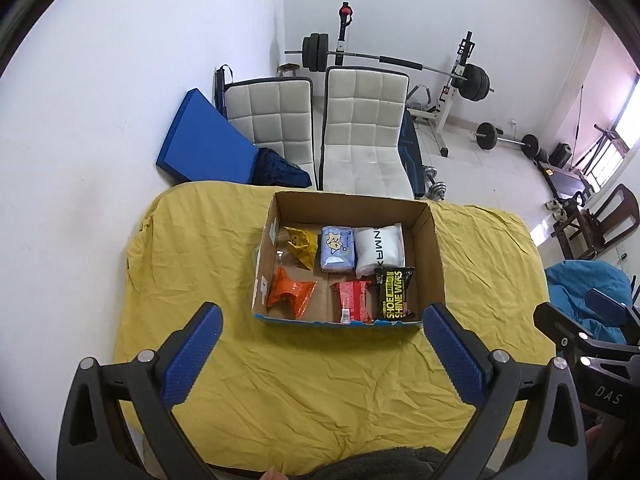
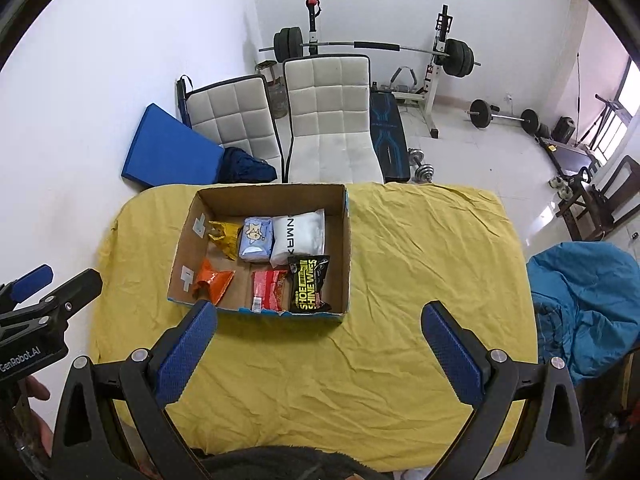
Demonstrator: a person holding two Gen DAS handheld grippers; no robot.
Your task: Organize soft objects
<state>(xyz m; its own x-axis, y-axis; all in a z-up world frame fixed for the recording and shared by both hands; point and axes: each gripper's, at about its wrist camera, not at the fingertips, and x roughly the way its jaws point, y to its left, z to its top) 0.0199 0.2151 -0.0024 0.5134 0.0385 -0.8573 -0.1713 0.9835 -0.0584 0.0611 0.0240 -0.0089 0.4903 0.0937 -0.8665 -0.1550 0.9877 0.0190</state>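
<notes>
Yellow wrinkled cloth (image 1: pixel 320 380) covers the bench from edge to edge, with its rounded corners and far edge visible against the white tiled floor. An open cardboard box (image 1: pixel 434 248) sits toward the far edge of the bench, left of centre in the right wrist view, with broad bare cloth to its right and in front of it. Inside lie six soft packs in two rows: at the back a yellow pouch (image 1: pixel 300 246), a light blue tissue pack (image 1: pixel 337 250) and a white pack (image 1: pixel 379 252); at the front an orange pouch (image 1: pixel 290 292), a red pack (image 1: pixel 354 300) and a black shoe shine wipes pack (image 1: pixel 394 294) against the right wall. The left hand-held gripper (image 1: pixel 322 328) hangs above the near side of the box, its blue pads spread wide apart with nothing between them. The right hand-held gripper (image 2: pixel 320 326) hangs above the cloth near the box's front right corner, likewise spread wide and empty. Two white padded chairs (image 2: pixel 332 120) stand just beyond the far edge.
</notes>
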